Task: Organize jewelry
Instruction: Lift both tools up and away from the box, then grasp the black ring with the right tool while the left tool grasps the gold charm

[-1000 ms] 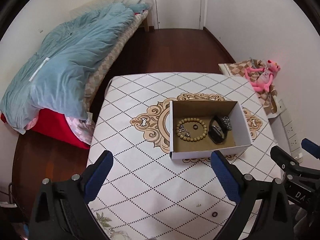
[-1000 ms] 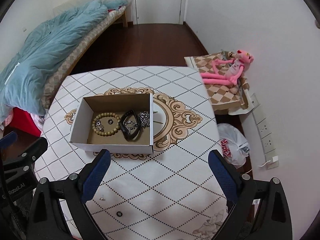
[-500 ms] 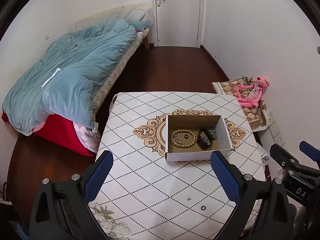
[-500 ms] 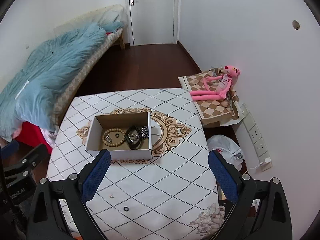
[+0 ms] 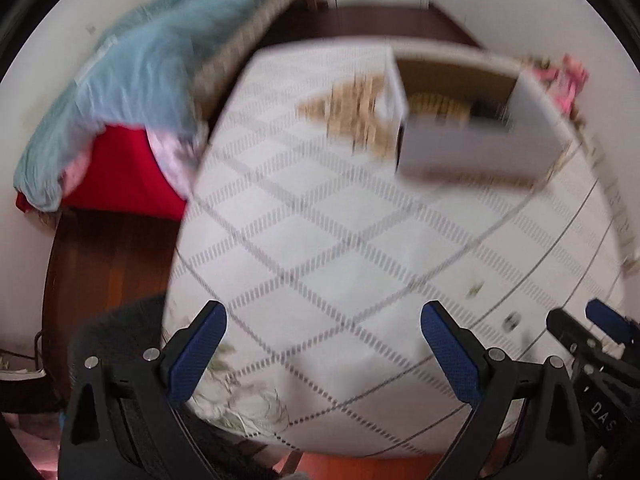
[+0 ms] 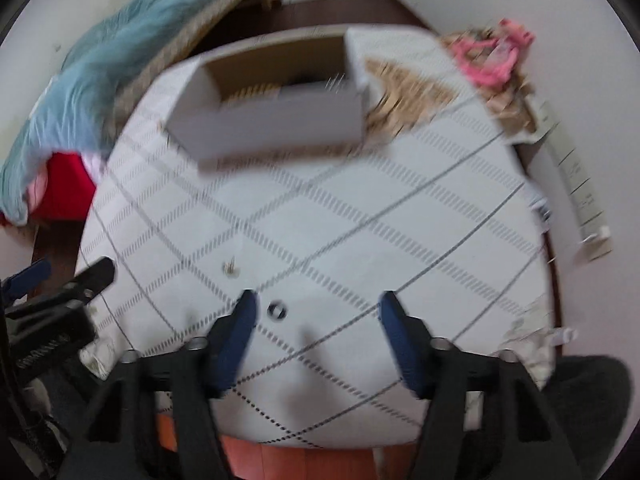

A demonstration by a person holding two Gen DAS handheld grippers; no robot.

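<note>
Patterned counter: our right hand-held gripper, jaws apart and just closing, empty, should centre on the black ring; left hand-held gripper gapes wide.

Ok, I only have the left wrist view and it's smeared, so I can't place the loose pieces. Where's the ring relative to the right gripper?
Observer: The ring lies on the table between the right gripper fingers, close beside the picture-left one.
Operator: Is it gripped?
Observer: No. The jaws have just been closing but stand apart, and neither pad presses on it.
Operator: Anything else loose nearby?
Observer: A small stud lies on the cloth beyond the ring, towards the box.
</note>
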